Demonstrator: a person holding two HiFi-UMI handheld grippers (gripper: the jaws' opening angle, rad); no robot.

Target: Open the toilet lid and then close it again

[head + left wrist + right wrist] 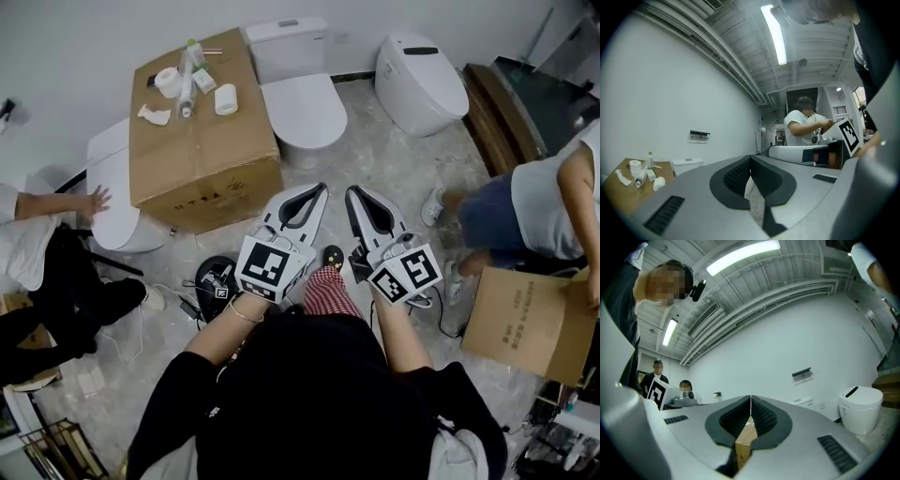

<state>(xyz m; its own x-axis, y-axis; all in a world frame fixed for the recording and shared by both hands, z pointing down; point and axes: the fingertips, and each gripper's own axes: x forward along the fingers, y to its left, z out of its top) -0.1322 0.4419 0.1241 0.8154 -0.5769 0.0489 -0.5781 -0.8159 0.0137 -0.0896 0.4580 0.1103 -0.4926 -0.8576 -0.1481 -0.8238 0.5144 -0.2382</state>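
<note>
Just in front of me the left gripper and right gripper hang pinched together on nothing, well short of the shut toilet lid beyond (smooth, stiff, probably slippery plastic), best lifted under its front lip.

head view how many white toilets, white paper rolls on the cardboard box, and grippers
white ceramic toilets: 3
white paper rolls on the brown cardboard box: 2
handheld two-jaw grippers, the left gripper and the right gripper: 2
total: 7
</note>
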